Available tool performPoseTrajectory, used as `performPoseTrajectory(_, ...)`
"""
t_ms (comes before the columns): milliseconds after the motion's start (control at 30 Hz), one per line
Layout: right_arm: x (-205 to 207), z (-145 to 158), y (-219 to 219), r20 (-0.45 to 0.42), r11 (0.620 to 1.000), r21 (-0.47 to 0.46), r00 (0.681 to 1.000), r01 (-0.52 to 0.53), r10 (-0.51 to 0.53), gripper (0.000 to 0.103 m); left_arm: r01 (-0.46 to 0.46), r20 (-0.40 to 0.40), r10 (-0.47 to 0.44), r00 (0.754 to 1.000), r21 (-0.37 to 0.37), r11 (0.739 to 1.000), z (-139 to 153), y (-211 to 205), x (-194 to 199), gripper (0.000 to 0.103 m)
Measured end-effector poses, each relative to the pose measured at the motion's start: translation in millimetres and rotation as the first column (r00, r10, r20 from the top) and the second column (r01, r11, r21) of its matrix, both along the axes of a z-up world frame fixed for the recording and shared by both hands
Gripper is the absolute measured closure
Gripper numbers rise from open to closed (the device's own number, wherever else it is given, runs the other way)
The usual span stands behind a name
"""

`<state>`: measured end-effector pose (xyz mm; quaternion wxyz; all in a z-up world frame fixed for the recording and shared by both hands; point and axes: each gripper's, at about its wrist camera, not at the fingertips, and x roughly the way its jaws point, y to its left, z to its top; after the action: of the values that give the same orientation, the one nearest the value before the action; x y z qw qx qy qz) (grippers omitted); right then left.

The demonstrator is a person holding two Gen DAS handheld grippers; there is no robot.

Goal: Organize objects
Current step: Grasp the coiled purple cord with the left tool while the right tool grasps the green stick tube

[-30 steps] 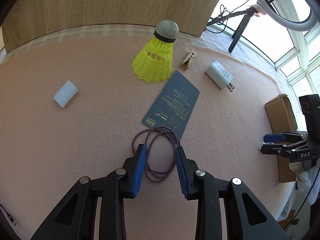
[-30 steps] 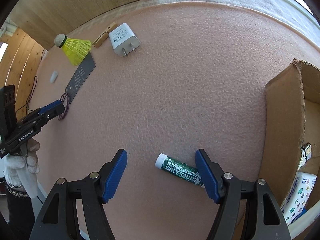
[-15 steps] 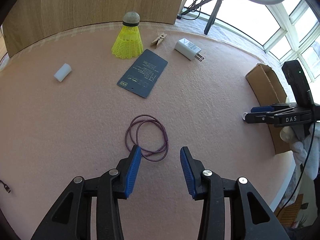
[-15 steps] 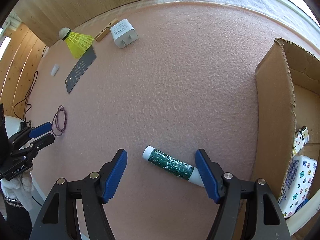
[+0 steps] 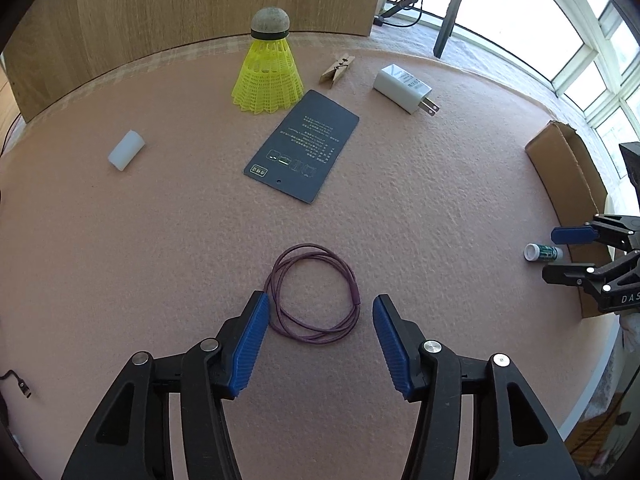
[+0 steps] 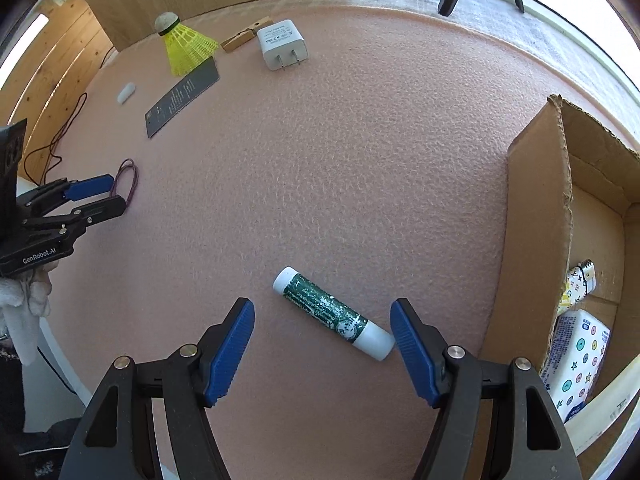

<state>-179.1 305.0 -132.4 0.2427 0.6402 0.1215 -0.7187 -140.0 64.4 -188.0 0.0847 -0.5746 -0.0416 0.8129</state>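
Observation:
A purple cord loop [image 5: 316, 294] lies on the pink mat [image 5: 120, 240] between the fingertips of my open left gripper [image 5: 318, 314]; it also shows in the right wrist view [image 6: 127, 178]. A green and white lip balm tube [image 6: 333, 312] lies on the mat between the fingertips of my open right gripper [image 6: 322, 322], tilted toward the right finger. The tube also shows in the left wrist view [image 5: 543, 253]. A cardboard box [image 6: 536, 240] stands open at the right, with patterned packs [image 6: 576, 360] inside.
At the back of the mat are a yellow shuttlecock [image 5: 269, 68], a wooden clothespin [image 5: 338, 70], a white charger plug [image 5: 404, 88], a dark card [image 5: 303, 150] and a small white block [image 5: 126, 150]. A wooden panel [image 5: 180, 8] stands behind.
My left gripper drew back from the cord, then opened wider and came back around it. My right gripper stayed open and shifted over the tube, which now lies more diagonally.

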Motion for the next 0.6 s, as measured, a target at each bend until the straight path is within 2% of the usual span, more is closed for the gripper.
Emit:
performPoseTrajectory(133, 7, -7, -4, -0.021, 0.995, 0.082, 0.999, -0.048, 0.05, 0.039, -0.004, -0.01, 0.004, 1.0, -0.016, 1.0, -2, 3, -3, 0.046)
performPoseTrajectory(200, 7, -11, -3, -0.02, 0.994, 0.108, 0.999, -0.035, 0.037, 0.044, -0.004, -0.022, 0.003, 1.0, -0.039, 0.999, -2, 3, -3, 0.053)
performPoseTrajectory(300, 8, -8, 0, -0.045, 0.993, 0.116, 0.999, -0.006, 0.012, 0.058, -0.018, -0.034, 0.017, 0.999, -0.041, 0.999, -1, -1, -1, 0.062)
performPoseTrajectory(367, 8, -7, 3, -0.046, 0.994, 0.109, 0.999, 0.003, 0.002, 0.073, -0.022, -0.04, 0.02, 0.999, -0.041, 0.999, -1, -4, 1, 0.068)
performPoseTrajectory(467, 9, -6, 7, -0.05, 0.995, 0.093, 0.999, 0.019, -0.015, 0.089, -0.022, -0.044, 0.019, 0.999, -0.058, 0.998, 0, -5, 5, 0.086)
performPoseTrajectory(600, 13, -5, 12, -0.077, 0.996, 0.074, 0.996, 0.043, -0.037, 0.089, -0.016, -0.028, 0.016, 0.999, -0.013, 1.0, -1, -7, 13, 0.09)
